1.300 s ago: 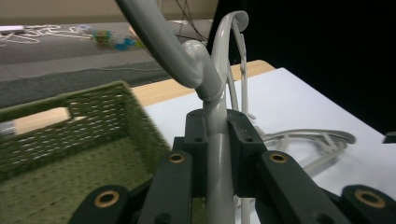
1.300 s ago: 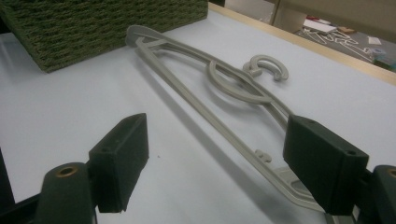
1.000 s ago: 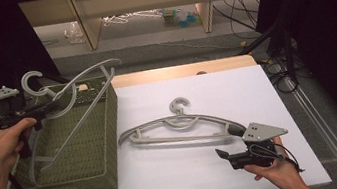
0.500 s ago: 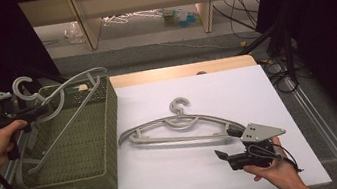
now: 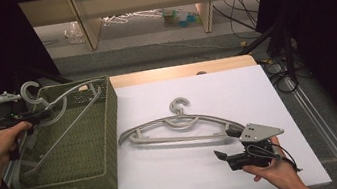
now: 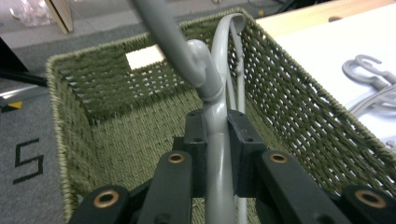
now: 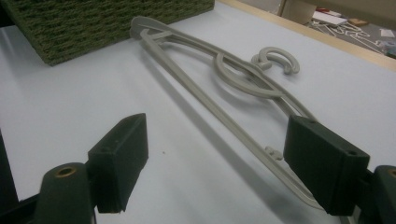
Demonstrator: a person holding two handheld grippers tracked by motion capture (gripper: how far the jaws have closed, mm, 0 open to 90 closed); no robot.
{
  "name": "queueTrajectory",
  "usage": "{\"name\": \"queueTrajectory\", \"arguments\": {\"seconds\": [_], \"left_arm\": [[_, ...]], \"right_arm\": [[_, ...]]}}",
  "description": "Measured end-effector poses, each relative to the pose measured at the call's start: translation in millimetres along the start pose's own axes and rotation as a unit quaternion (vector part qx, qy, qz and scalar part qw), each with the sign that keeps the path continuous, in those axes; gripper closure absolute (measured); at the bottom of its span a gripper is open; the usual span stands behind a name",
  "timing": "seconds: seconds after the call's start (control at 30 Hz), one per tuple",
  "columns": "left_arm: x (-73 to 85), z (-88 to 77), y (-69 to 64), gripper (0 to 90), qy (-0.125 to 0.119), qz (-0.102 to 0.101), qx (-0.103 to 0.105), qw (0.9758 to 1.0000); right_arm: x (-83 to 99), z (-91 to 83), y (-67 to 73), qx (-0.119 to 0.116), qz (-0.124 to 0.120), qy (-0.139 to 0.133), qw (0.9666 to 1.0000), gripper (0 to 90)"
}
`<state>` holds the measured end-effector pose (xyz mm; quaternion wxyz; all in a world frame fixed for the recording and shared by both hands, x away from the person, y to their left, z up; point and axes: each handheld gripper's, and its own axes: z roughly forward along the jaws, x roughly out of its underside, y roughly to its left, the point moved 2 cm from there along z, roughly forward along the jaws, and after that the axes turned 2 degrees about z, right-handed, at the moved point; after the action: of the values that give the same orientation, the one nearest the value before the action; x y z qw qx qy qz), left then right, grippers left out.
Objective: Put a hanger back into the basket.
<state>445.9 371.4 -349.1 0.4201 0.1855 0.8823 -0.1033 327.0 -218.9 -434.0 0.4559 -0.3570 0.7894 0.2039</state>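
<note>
With the left gripper [image 5: 40, 115] clamped on a grey plastic hanger [image 6: 212, 79] half inside the green woven basket [image 5: 106, 134], its arm could snag the rim, while the right gripper [image 5: 222, 157] rests open beside another grey hanger [image 5: 182, 129] on the white table [image 5: 170, 185].

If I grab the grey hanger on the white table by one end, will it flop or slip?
The hanger looks like rigid moulded plastic, so probably no flopping. Long and thin, it may swing about an end grip. Its smooth arm could slip between the pads.
</note>
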Motion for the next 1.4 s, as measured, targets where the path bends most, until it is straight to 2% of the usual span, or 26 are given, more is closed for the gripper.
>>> {"name": "queueTrajectory", "arguments": {"seconds": [0.07, 0.1, 0.13, 0.23, 0.27, 0.3, 0.33, 0.47, 0.53, 0.7, 0.77, 0.83, 0.97, 1.03, 1.13, 1.17, 1.2, 1.27, 1.33, 1.37, 1.4], "left_arm": [[1.2, 4.3, 0.4, 79.0, 0.007, 0.005, -0.008, 0.9999], [2.6, 3.4, 3.8, 79.0, 0.025, 0.024, -0.013, 0.9993], [4.1, 6.1, 3.5, 79.1, 0.012, 0.009, -0.014, 0.9998], [9.9, 6.5, 11.0, 79.1, 0.014, 0.012, -0.015, 0.9997], [12.0, 9.4, 11.2, 79.1, 0.008, -0.001, -0.016, 0.9998], [14.6, 10.3, 13.0, 79.2, 0.019, 0.004, -0.016, 0.9997], [17.0, 13.1, 13.0, 79.3, 0.018, -0.003, -0.017, 0.9997], [26.2, 16.7, 14.6, 79.5, 0.024, -0.009, -0.01, 0.9996], [28.4, 16.7, 15.5, 79.4, 0.031, -0.003, -0.015, 0.9994], [31.6, 18.6, 16.6, 79.2, 0.027, -0.009, -0.01, 0.9995], [32.9, 22.8, 14.1, 79.2, 0.036, -0.001, -0.009, 0.9993], [33.6, 25.4, 12.9, 79.1, 0.056, 0.022, -0.005, 0.9982], [35.9, 32.5, 10.6, 79.0, 0.066, 0.026, -0.008, 0.9974], [41.7, 40.5, 11.2, 78.8, 0.074, 0.011, -0.016, 0.9971], [52.3, 49.0, 13.0, 78.8, 0.085, -0.001, -0.031, 0.9959], [52.3, 49.0, 13.0, 78.5, 0.085, -0.001, -0.031, 0.9959], [58.6, 50.8, 16.1, 78.2, 0.087, -0.019, -0.038, 0.9953], [61.5, 48.6, 18.8, 76.8, 0.085, -0.022, -0.043, 0.9952], [60.2, 43.9, 19.6, 68.2, 0.082, -0.023, -0.061, 0.9945], [60.2, 43.9, 19.6, 63.9, 0.082, -0.023, -0.061, 0.9945], [56.6, 36.1, 18.4, 60.1, 0.065, -0.027, -0.074, 0.9948]], "right_arm": [[-0.2, 0.7, 0.4, 0.001, 0.0, -0.006, 1.0, 23.1], [-0.7, -0.3, 0.2, 0.0, 0.0, -0.002, 1.0, 23.1], [-0.5, 0.6, 0.3, 0.0, 0.001, -0.006, 1.0, 23.1], [0.6, 0.2, -0.4, 0.0, 0.002, 0.001, 1.0, 23.1], [0.4, 0.3, -0.6, 0.0, 0.003, 0.001, 1.0, 23.1], [0.1, 0.6, -0.9, 0.001, 0.001, 0.0, 1.0, 23.1], [0.0, 0.9, -0.5, 0.0, 0.002, 0.0, 1.0, 23.1], [0.3, 1.6, -0.1, -0.002, 0.003, 0.001, 1.0, 23.1], [0.6, 2.5, -0.7, -0.001, 0.004, 0.002, 1.0, 23.2], [0.6, 2.5, -0.6, -0.004, 0.004, 0.006, 1.0, 23.2], [0.5, 1.9, -1.0, -0.002, 0.002, 0.003, 1.0, 23.1], [0.7, 1.9, -1.6, -0.001, 0.002, 0.005, 1.0, 23.1], [0.7, 2.4, -0.9, -0.003, 0.004, 0.004, 1.0, 23.1], [1.0, 2.2, -0.8, -0.002, 0.003, 0.005, 1.0, 23.0], [0.9, 2.6, -0.8, -0.004, 0.004, 0.004, 1.0, 23.0], [0.9, 2.6, -0.8, -0.004, 0.004, 0.004, 1.0, 23.0], [1.6, 2.9, -0.5, -0.005, 0.005, 0.006, 1.0, 23.0], [0.9, 3.1, -0.6, -0.004, 0.006, 0.005, 1.0, 23.0], [1.1, 3.5, -0.6, -0.004, 0.004, 0.005, 1.0, 23.0], [1.6, 3.5, -0.3, -0.006, 0.005, 0.008, 0.9999, 23.0], [1.7, 3.3, -0.4, -0.006, 0.005, 0.008, 0.9999, 23.0]]}}
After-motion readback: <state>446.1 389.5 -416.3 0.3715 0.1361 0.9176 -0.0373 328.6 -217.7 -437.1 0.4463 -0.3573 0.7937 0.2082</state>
